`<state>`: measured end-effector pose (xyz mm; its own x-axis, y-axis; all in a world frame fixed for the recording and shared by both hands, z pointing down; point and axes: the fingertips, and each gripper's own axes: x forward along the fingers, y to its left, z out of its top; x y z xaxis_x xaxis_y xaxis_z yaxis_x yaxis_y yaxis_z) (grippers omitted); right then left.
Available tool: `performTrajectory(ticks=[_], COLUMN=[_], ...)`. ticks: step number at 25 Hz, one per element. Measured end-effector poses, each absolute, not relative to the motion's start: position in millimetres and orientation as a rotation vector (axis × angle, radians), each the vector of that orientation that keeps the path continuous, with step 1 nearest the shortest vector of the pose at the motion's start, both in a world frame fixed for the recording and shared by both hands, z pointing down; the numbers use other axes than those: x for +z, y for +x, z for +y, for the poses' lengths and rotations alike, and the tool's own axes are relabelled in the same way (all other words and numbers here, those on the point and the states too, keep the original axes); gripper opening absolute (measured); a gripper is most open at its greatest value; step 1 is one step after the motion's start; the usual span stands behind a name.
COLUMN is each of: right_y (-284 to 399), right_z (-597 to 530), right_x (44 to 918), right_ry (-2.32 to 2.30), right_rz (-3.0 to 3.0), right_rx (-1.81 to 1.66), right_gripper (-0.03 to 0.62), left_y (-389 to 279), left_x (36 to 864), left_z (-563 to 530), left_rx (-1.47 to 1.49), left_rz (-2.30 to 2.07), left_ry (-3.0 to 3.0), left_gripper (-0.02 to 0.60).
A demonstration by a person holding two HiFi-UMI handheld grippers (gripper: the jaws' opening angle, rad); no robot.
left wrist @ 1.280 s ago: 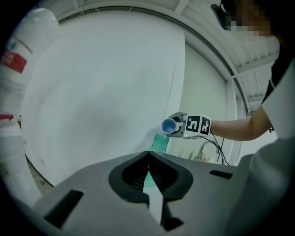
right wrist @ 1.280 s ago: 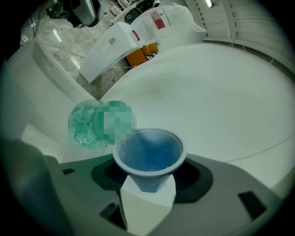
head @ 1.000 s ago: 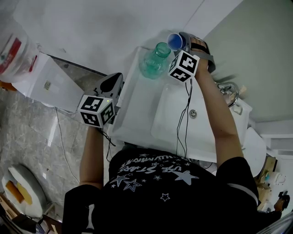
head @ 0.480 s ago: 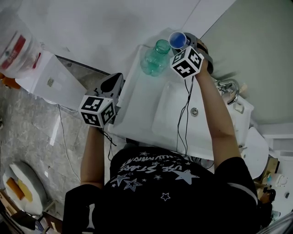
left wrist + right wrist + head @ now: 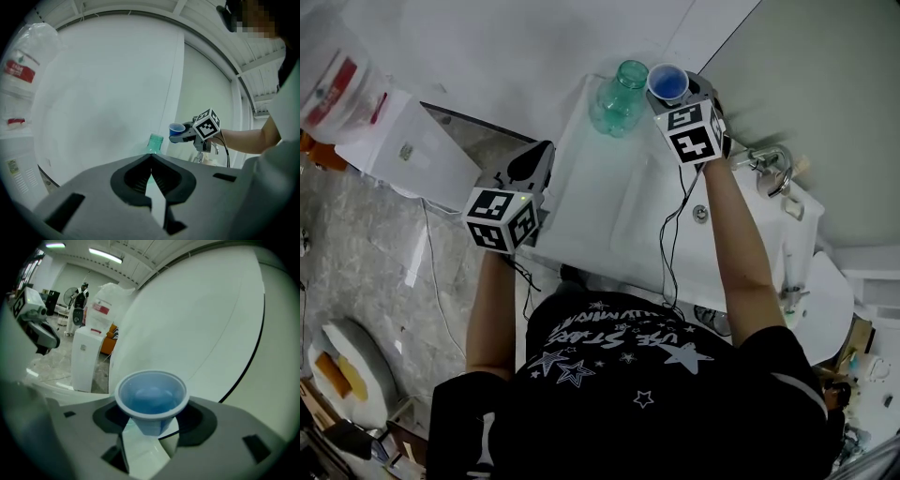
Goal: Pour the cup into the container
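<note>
A small blue cup (image 5: 667,82) stands upright between the jaws of my right gripper (image 5: 671,92), which is shut on it. The right gripper view shows the cup (image 5: 151,397) from above, gripped low on its body by my right gripper (image 5: 152,425); I cannot tell whether liquid is in it. Just left of the cup, a clear green bottle (image 5: 617,101) stands on the sink's back left corner with its mouth open. My left gripper (image 5: 542,150) hangs left of the sink, shut and empty. From my left gripper (image 5: 151,157) I see the bottle (image 5: 154,142) and the cup (image 5: 176,130).
A white sink (image 5: 609,220) lies below the right arm, with a chrome tap (image 5: 766,164) at its right. A cable (image 5: 680,216) hangs from the right gripper over the basin. A white cabinet (image 5: 403,150) and a plastic bag (image 5: 337,89) stand at the left.
The cup was tipped toward the bottle's mouth and now stands upright, a little right of the bottle. The left gripper has stayed beside the sink.
</note>
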<state>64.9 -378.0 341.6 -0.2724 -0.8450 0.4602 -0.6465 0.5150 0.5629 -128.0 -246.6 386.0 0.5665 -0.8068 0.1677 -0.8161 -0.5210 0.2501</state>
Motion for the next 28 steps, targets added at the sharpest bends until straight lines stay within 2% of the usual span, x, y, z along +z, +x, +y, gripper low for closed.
performTrajectory(ticks=[14, 28], right_y=[14, -39], right_z=[-312, -310], right_x=[438, 515], right_ry=[1.244, 1.145], right_rz=[-2.362, -2.471], right_rx=[-0.010, 0.152], right_gripper=[0.288, 0.296], left_y=[-137, -161], left_x=[411, 452], left_z=[-210, -210], left_rx=[0.092, 0.177], left_rz=[-1.394, -1.399], left_ry=[2.429, 2.350], left_gripper=[0.011, 0.011])
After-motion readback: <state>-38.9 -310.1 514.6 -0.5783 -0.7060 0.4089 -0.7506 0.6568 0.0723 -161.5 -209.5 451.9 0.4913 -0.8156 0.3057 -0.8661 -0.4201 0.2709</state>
